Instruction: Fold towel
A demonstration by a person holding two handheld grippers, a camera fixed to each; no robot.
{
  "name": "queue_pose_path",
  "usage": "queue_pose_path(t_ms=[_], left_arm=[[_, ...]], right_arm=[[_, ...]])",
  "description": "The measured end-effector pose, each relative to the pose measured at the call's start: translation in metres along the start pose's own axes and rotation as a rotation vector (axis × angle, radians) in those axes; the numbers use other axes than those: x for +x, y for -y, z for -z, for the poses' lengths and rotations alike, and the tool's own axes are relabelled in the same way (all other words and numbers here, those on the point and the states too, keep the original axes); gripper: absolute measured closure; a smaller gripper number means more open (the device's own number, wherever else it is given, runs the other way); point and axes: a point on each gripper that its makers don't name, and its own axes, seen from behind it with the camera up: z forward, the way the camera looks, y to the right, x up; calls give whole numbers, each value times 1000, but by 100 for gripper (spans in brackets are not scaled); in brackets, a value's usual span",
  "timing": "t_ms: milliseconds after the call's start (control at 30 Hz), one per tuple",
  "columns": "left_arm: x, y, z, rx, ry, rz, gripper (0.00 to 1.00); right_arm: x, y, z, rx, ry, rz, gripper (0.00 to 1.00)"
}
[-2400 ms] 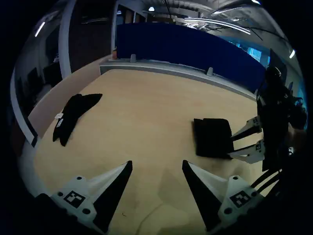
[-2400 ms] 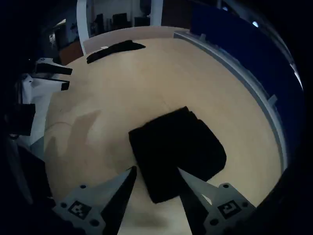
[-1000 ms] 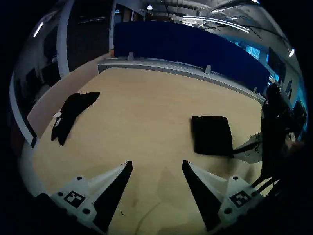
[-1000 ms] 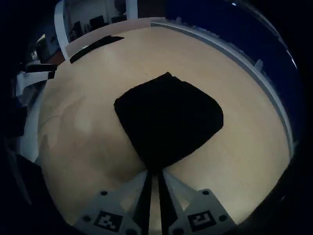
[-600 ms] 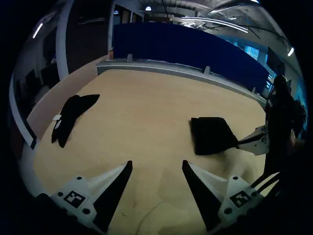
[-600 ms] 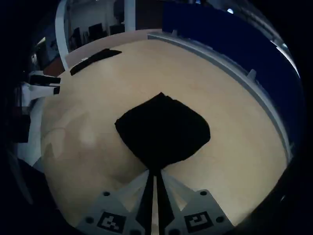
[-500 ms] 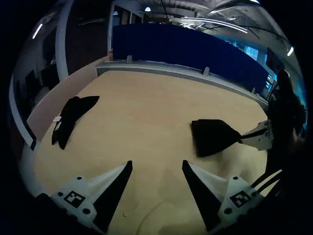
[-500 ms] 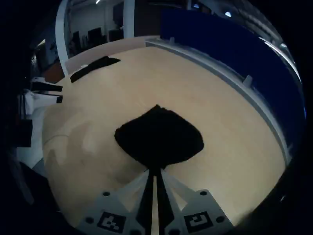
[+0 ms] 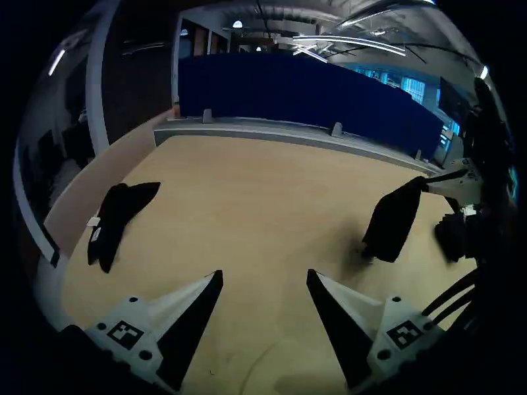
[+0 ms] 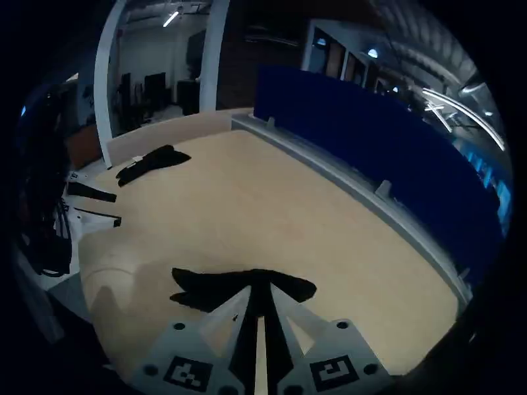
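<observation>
Slippage is the risk: right tongs [image 10: 261, 293] pinch one edge of the black towel [image 9: 393, 220], dangling near the right edge of the desk [image 9: 263, 191], so folds may unravel; left tongs [image 9: 263, 272] gape empty.

right gripper [image 10: 258, 293]: closed on towel [image 9: 393, 220] | towel: lifted off table [image 9: 263, 197], now hanging

Black towel [image 9: 393, 220]; black cloth [image 9: 115, 214] with white tag; pale wood table [image 9: 263, 191]; dark blue partition [image 9: 296, 89]; white left gripper [image 9: 263, 280] and right gripper [image 10: 261, 289], black-and-white markers.
</observation>
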Motion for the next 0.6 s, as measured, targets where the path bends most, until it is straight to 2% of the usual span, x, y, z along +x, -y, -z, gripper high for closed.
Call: queue_pose_path(t_ms=[300, 600], left_arm=[[7, -14, 6, -21, -8, -23, 6], [10, -22, 8, -18, -8, -33, 6]], right_arm=[[9, -33, 30, -51, -36, -34, 95], [1, -94, 67, -114, -47, -56, 95]])
